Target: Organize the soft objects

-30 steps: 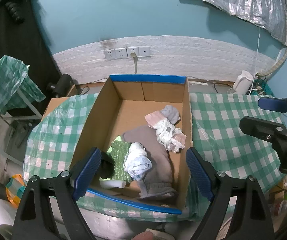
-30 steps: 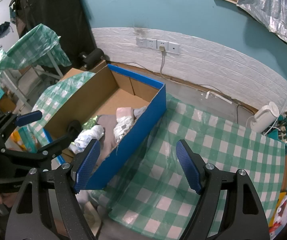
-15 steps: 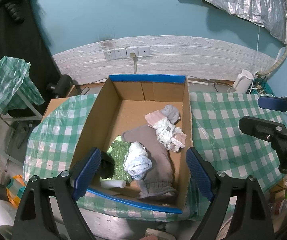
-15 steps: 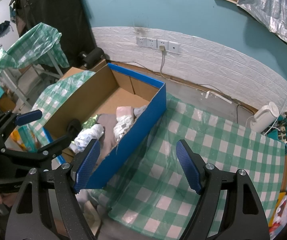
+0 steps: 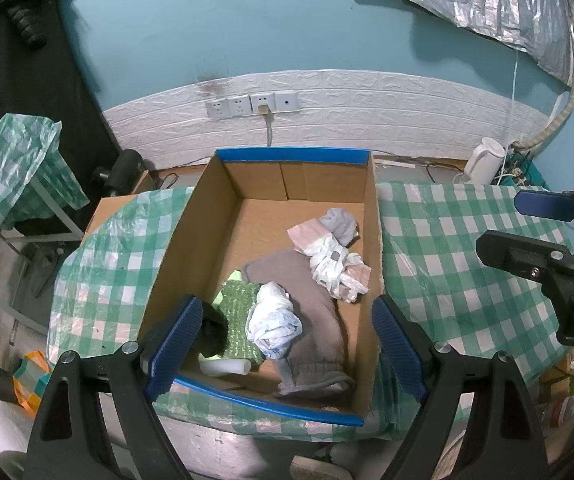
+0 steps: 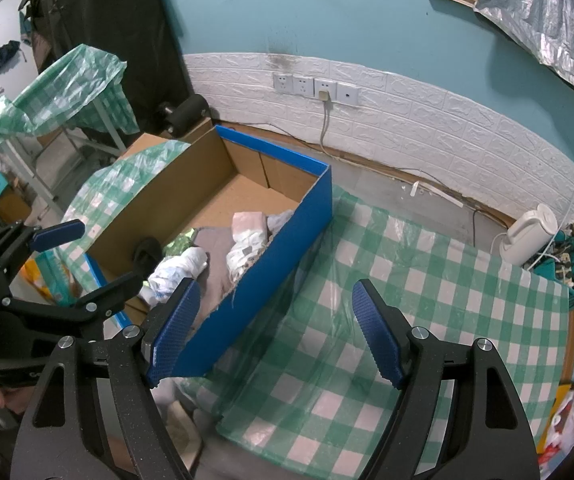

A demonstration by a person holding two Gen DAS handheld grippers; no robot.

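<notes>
- The soft objects lie in the near-right part of the cardboard box (image 5: 191,256), directly ahead of and below the left gripper (image 5: 287,344): a grey garment (image 5: 319,308), a crumpled white plastic bag (image 5: 273,326) on top of it, a green knitted cloth (image 5: 239,308) to its left, and a wrinkled white-and-pink bundle (image 5: 337,262) with a small grey sock (image 5: 339,222) beyond.
- All look light, limp and compressible. The plastic bag is probably slippery and will slump, so a pinch across its bunched middle seems safest. The grey garment is best taken at a thick fold or its ribbed cuff nearest the gripper.
- A black item (image 5: 213,332) and a white tube (image 5: 227,367) sit by the left gripper's left finger; what they are is unclear.
- Left gripper: jaws spread wide, nothing between them, poised over the box's near edge.
- Right gripper (image 6: 275,328): jaws wide apart and empty, over the checked tablecloth (image 6: 427,292), with the box's blue outer wall (image 6: 279,276) just to its left.
- Edges: the box walls stand tall on 4 sides, so lifting things out likely needs a clear rise. The right wall crowds the bundle.
- Open room: the far half of the box floor is bare, and the cloth to the right of the box is free, up to a white kettle (image 6: 529,234) far ahead.
</notes>
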